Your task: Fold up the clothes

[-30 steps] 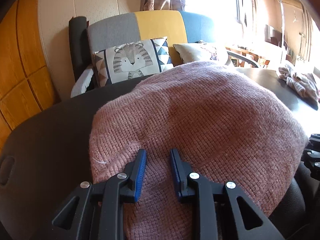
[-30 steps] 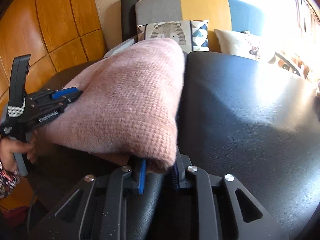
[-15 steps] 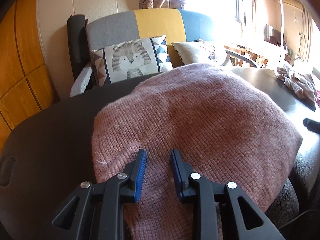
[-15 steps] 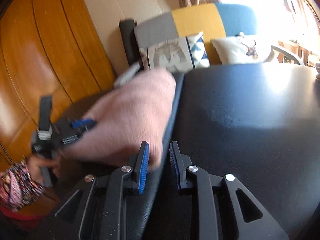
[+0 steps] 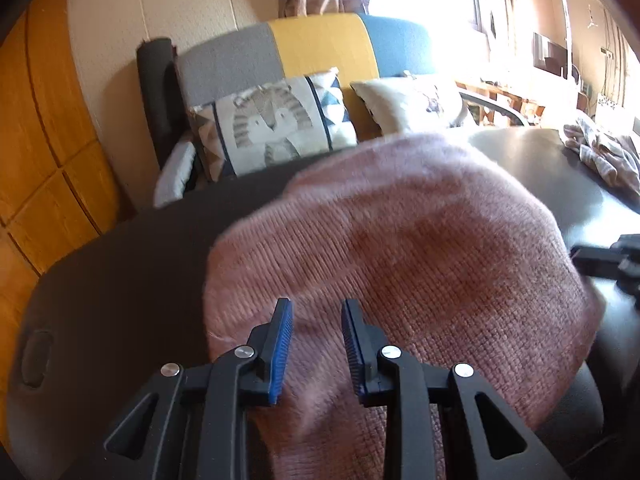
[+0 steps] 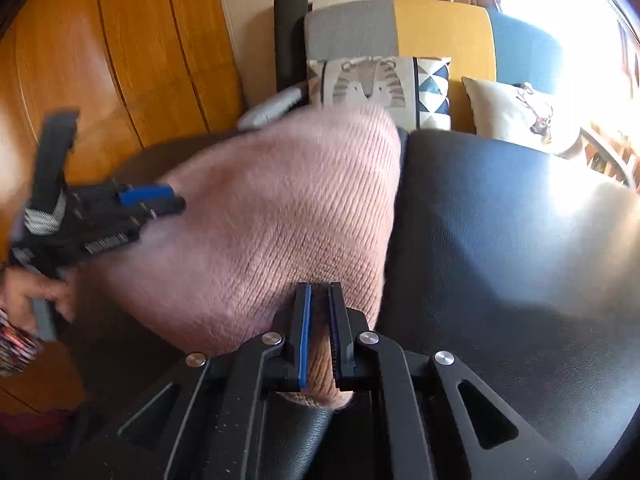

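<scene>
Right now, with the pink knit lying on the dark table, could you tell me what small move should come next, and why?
Probably shut the left tool on the knit. Its jaws stand open over the near edge, while the right tool is already clamped on its corner of the fabric. With both corners held, the knit could be lifted evenly for a fold across the table.

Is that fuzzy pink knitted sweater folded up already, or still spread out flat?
Folded, at least partly. The pink knitted sweater lies as a thick doubled bundle on the black table, its corner pinched in the right gripper. How neatly, cannot tell.
</scene>
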